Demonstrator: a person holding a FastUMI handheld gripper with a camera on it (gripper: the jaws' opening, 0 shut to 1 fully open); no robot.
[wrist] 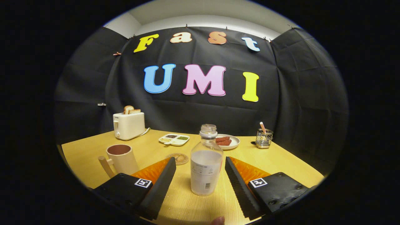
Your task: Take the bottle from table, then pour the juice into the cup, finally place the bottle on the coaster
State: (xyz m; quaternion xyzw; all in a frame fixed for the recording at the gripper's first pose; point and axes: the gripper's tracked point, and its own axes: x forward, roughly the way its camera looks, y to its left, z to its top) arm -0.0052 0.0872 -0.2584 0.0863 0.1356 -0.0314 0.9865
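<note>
I have the gripper spread wide, the bottle standing upright on the table between my fingers, untouched. By my reckoning nothing is done: grasping, pouring into the cup and setting it on the coaster remain.

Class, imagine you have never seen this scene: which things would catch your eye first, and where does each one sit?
The clear bottle stands upright on the wooden table, between the open gripper's fingers, touching neither. A mug stands beside the left finger, a round coaster just beyond it. Farther back stands a toaster holding toast.
</note>
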